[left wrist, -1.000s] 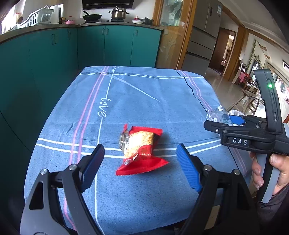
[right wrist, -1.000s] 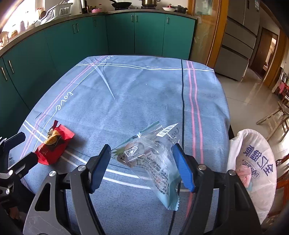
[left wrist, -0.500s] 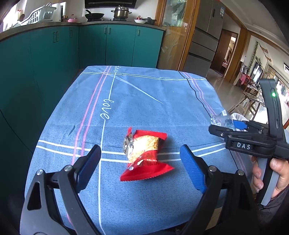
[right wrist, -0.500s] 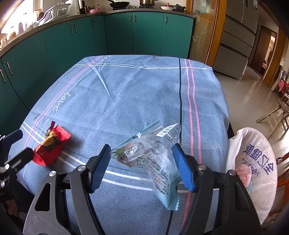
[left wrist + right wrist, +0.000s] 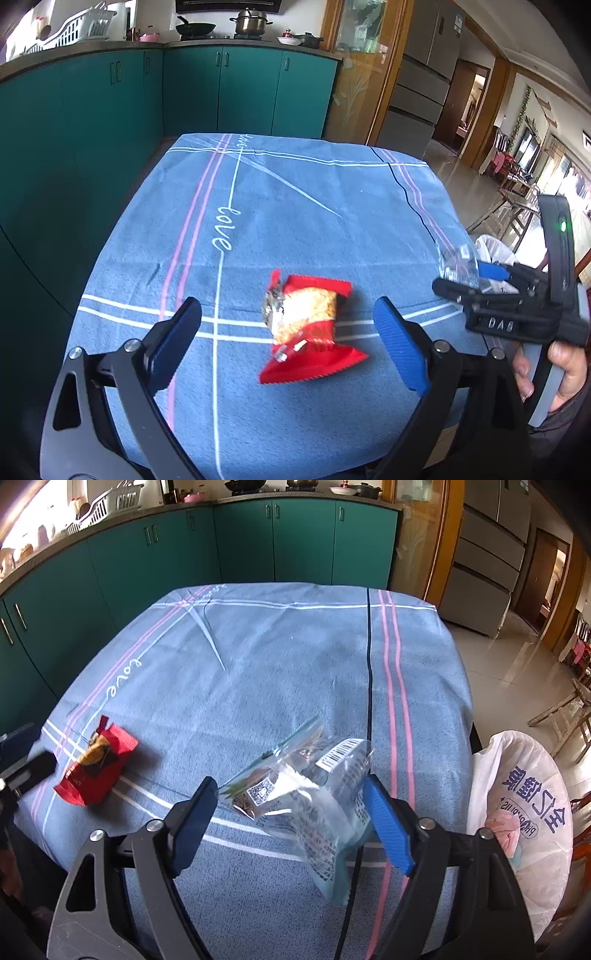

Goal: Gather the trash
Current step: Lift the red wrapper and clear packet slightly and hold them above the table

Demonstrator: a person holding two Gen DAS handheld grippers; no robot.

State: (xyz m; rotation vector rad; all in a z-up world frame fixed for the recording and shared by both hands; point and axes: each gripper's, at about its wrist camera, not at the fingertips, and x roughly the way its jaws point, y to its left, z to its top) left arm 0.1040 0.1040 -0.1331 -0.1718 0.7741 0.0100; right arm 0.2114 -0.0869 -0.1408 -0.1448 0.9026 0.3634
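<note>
A red snack wrapper (image 5: 306,325) (image 5: 96,768) lies on the blue tablecloth (image 5: 295,206), just ahead of my left gripper (image 5: 288,345). That gripper is open and its jaws are still opening, with nothing touching the pads. My right gripper (image 5: 291,823) (image 5: 476,275) hovers at the table's right edge with a crumpled clear plastic bag (image 5: 306,794) (image 5: 456,264) between its fingers. Its jaws are opening too. The bag still reaches both pads, and its lower end droops.
A white trash bag (image 5: 524,812) (image 5: 495,247) stands open off the table's right edge. Green kitchen cabinets (image 5: 184,92) run along the back and left. A hand (image 5: 565,369) grips the right gripper's handle. Wooden chairs stand far right.
Both pairs of jaws have spread wider. The clear bag has slackened and shifted slightly left between the right fingers. The red wrapper lies where it was.
</note>
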